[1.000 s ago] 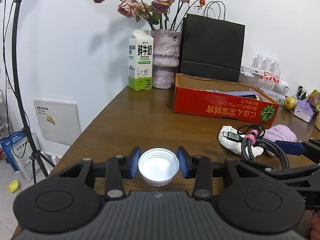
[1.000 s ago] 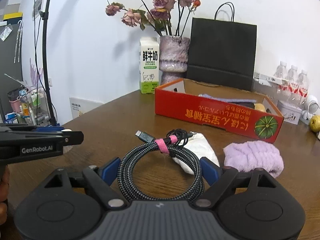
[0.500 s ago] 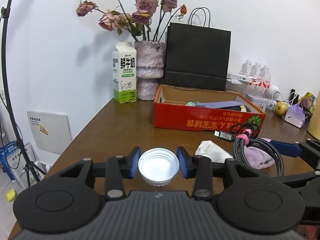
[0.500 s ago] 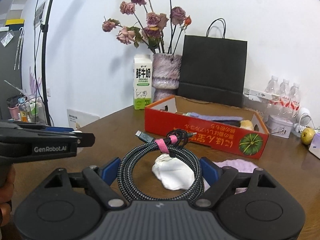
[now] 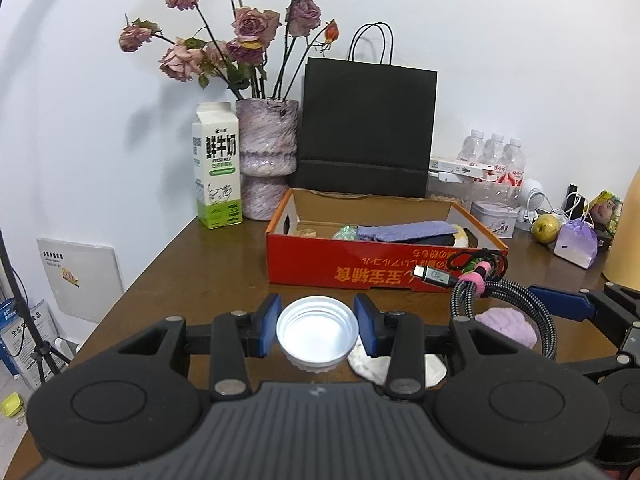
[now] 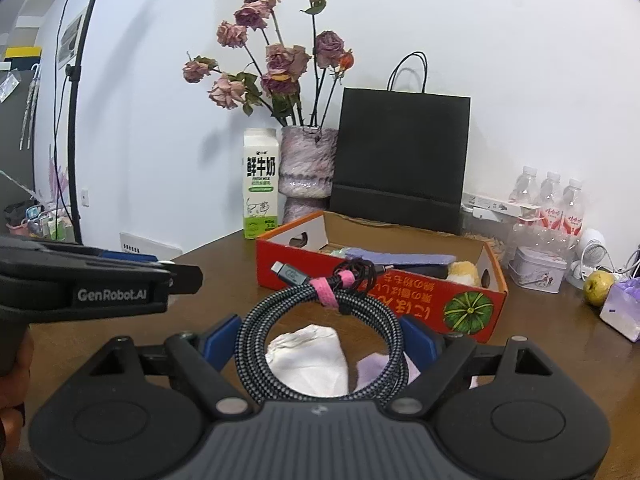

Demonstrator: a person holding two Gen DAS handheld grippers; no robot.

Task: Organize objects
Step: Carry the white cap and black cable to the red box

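My left gripper [image 5: 317, 330] is shut on a white round lid [image 5: 317, 335], held above the table. My right gripper [image 6: 322, 342] is shut on a coiled braided cable [image 6: 280, 320] with a pink strap; the cable also shows in the left wrist view [image 5: 464, 300]. An open red cardboard box [image 5: 380, 276] stands ahead, also in the right wrist view [image 6: 420, 300], with a purple cloth and other items inside. A white cloth [image 6: 308, 356] and a purple cloth [image 5: 506, 326] lie on the table below the grippers.
A milk carton [image 5: 217, 166], a vase of dried roses [image 5: 266, 160] and a black paper bag [image 5: 366, 132] stand against the wall behind the box. Water bottles [image 5: 494, 164], a tin, a pear [image 5: 545, 229] and a small purple bag sit at the right.
Both grippers have risen and moved toward the red box with their loads; the box interior now shows. The cloths have slid lower and nearer in both views.
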